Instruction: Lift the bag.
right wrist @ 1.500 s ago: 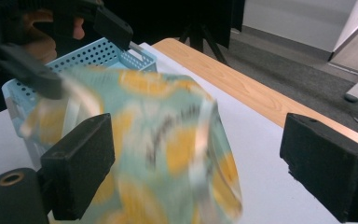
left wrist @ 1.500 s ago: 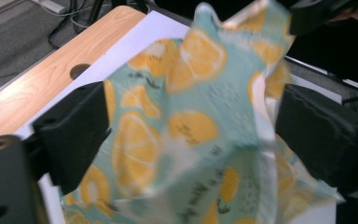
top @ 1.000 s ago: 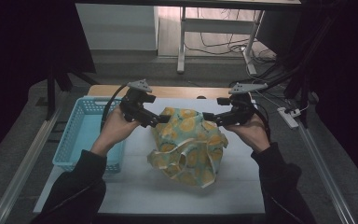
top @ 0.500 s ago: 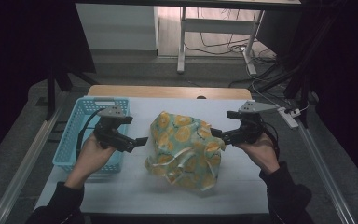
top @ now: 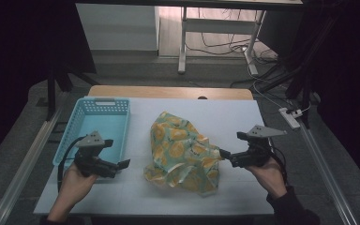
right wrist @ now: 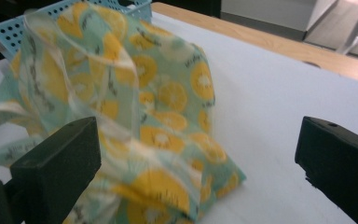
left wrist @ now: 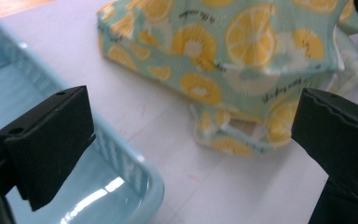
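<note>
**Lemon cloth down in a heap, both grippers off it**

The lemon-print cloth (top: 183,152) lay crumpled on the white desk (top: 243,117), about mid-desk, rumpled into a loose mound with folds standing up rather than flat. To its left sat the blue basket (top: 98,129), and it was bare inside as far as the high view showed.

The left gripper (top: 122,164) hung over the basket's near right corner, pointing toward the cloth but apart from it. Its own view showed the two black jaws standing wide with nothing between them, the basket rim below and the cloth's lower edge ahead.

The right gripper (top: 222,153) sat just at the cloth's right edge. Its jaws had just been opening, and in its own view they stood far apart; the fabric (right wrist: 135,116) rose in front of them, blurred at the near fold, with no pad pressing on it. Whether the tip touched the cloth, the high view did not settle.

So where did that leave the job? By my reading, nothing was finished: the cloth was neither spread, folded nor in the basket. It had been let go in a heap, and a fresh grasp on an edge or corner looked like what was left, before any tidy fold or drop into the basket.
</note>
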The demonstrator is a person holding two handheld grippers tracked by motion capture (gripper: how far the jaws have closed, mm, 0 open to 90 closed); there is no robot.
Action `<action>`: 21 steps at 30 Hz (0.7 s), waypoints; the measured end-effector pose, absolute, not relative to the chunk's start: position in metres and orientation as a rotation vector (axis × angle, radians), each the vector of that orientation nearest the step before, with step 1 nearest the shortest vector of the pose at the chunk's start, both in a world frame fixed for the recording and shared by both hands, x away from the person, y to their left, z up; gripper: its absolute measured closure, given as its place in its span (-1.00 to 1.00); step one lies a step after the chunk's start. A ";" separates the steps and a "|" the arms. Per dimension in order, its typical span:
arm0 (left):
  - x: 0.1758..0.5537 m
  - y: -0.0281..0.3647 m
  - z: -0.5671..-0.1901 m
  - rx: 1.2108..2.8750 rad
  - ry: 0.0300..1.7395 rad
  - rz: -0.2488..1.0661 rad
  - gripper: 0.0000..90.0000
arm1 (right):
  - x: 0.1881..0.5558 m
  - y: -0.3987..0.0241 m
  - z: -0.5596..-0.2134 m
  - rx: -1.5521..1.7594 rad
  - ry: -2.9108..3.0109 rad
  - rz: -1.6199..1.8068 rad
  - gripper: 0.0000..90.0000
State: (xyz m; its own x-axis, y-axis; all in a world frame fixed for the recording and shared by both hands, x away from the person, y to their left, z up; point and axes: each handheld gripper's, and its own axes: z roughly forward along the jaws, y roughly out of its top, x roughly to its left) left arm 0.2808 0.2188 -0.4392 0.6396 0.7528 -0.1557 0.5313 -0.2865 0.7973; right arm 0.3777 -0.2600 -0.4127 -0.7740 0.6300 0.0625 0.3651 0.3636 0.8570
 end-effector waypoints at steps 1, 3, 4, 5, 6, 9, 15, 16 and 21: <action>0.276 0.221 -0.441 1.962 1.015 0.319 -1.00 | 0.375 -0.263 -0.416 0.892 2.350 1.364 -1.00; 0.266 0.225 -0.445 1.956 1.032 0.332 -1.00 | 0.368 -0.268 -0.423 0.909 2.345 1.355 -1.00; 0.261 0.227 -0.447 1.957 1.041 0.346 -1.00 | 0.364 -0.271 -0.426 0.917 2.337 1.348 -1.00; 0.256 0.228 -0.449 1.952 1.049 0.356 -1.00 | 0.360 -0.274 -0.429 0.932 2.330 1.344 -1.00; 0.251 0.230 -0.451 1.947 1.056 0.360 -1.00 | 0.357 -0.277 -0.433 0.941 2.328 1.343 -1.00; 0.238 0.236 -0.461 1.940 1.087 0.373 -1.00 | 0.346 -0.287 -0.443 0.973 2.309 1.333 -1.00; 0.216 0.247 -0.479 1.931 1.146 0.403 -1.00 | 0.328 -0.303 -0.461 1.052 2.288 1.324 -1.00; 0.212 0.248 -0.482 1.925 1.150 0.410 -1.00 | 0.325 -0.304 -0.465 1.061 2.288 1.313 -1.00; 0.199 0.257 -0.499 1.917 1.205 0.437 -1.00 | 0.310 -0.313 -0.478 1.096 2.280 1.259 -1.00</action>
State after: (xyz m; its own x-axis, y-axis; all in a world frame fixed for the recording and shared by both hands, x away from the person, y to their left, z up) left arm 0.1988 0.2573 -0.4988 0.4836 0.8664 -0.1243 0.5856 -0.2147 0.7817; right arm 0.3100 -0.3133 -0.4778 -0.6571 0.7488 0.0864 0.4718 0.3192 0.8219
